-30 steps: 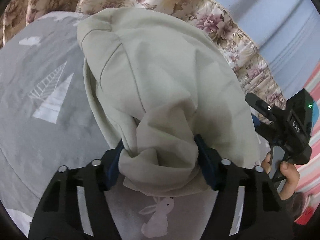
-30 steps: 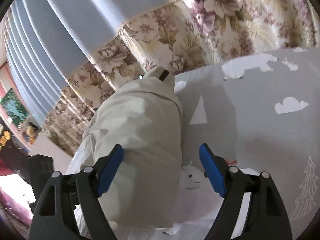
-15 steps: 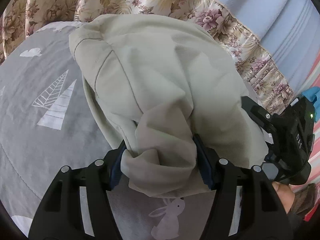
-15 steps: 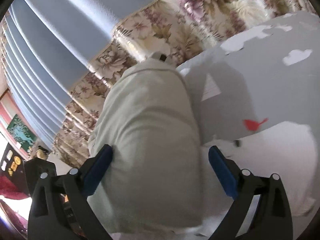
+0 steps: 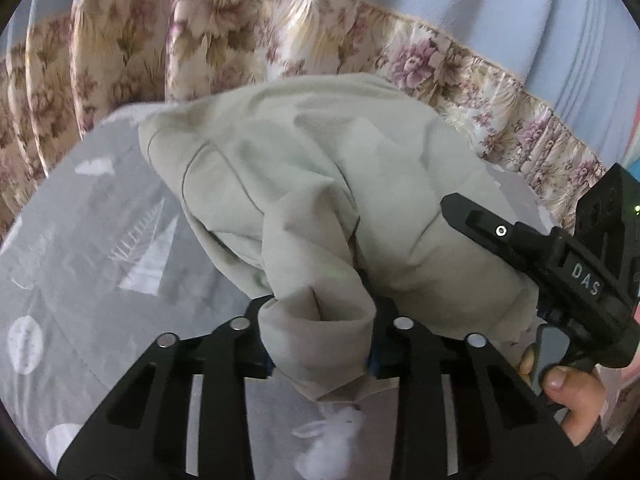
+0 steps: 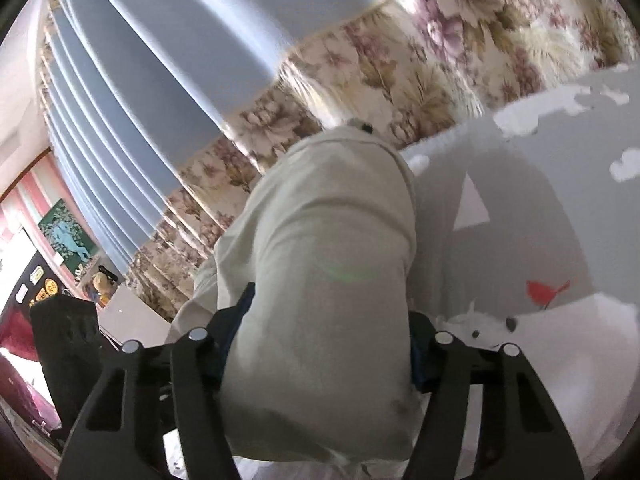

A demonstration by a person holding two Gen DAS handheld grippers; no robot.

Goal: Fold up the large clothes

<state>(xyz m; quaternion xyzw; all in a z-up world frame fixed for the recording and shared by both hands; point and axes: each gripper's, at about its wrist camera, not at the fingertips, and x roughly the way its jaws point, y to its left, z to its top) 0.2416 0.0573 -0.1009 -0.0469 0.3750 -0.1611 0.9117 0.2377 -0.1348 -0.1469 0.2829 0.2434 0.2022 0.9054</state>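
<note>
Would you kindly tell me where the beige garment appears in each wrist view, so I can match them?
Left wrist view: beige garment fills the centre, a bunched fold low between the jaws.
Right wrist view: beige garment runs centre to bottom, between the jaws.
Shared landmark: floral curtain behind.

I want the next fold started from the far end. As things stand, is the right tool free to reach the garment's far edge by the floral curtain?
Probably not yet: the right tool is closing with the beige garment bunched between its fingers, so it must let go first.
</note>
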